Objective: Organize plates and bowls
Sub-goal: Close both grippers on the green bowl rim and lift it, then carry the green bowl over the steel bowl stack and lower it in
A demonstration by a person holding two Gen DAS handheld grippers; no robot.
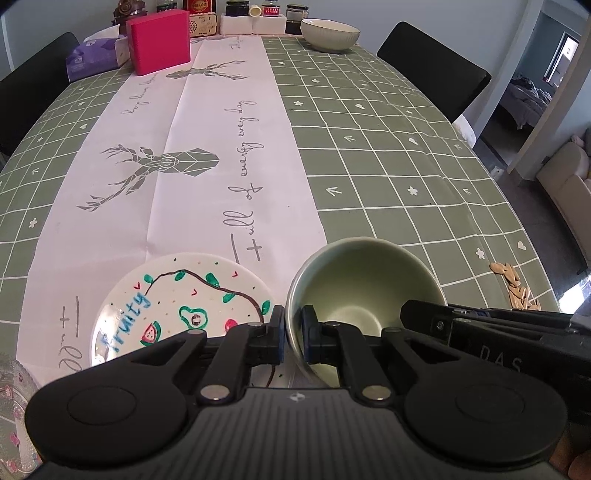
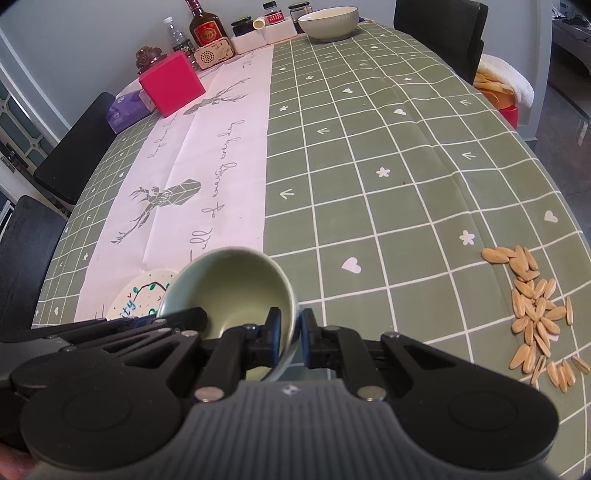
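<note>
Two black handheld grippers clamp opposite sides of the same small sage-green ceramic bowl [image 1: 364,291] at the near edge of a desk [image 1: 388,147] covered in a green grid-patterned cloth with a pale pink runner. The left gripper [image 1: 293,332] is closed on the bowl's left rim, one blue pad inside the wall and one outside, while the right gripper [image 2: 288,334] pinches the right rim the same way; neither holds anything else. The bowl is tilted, its mouth turned up and away toward the far end of the desk, and whether its base is touching the cloth cannot be told. Just to its left lies a white round plate painted with fruit and the word "Fruity" [image 1: 177,299], flat on the runner, and the edge of a patterned glass dish [image 1: 13,406] shows at the near left corner. A larger cream-and-green ribbed bowl [image 1: 330,33] stands well apart at the far end, near jars and a bright pink box [image 1: 159,40]; pale seeds [image 2: 535,306] are scattered to the near right. The step in hand appears to be lifting the small bowl with both grippers to regroup the crockery. The next move probably calls for levelling it, keeping both grips even so the rim does not slip, and carrying it to the far bowl or the plate.
</note>
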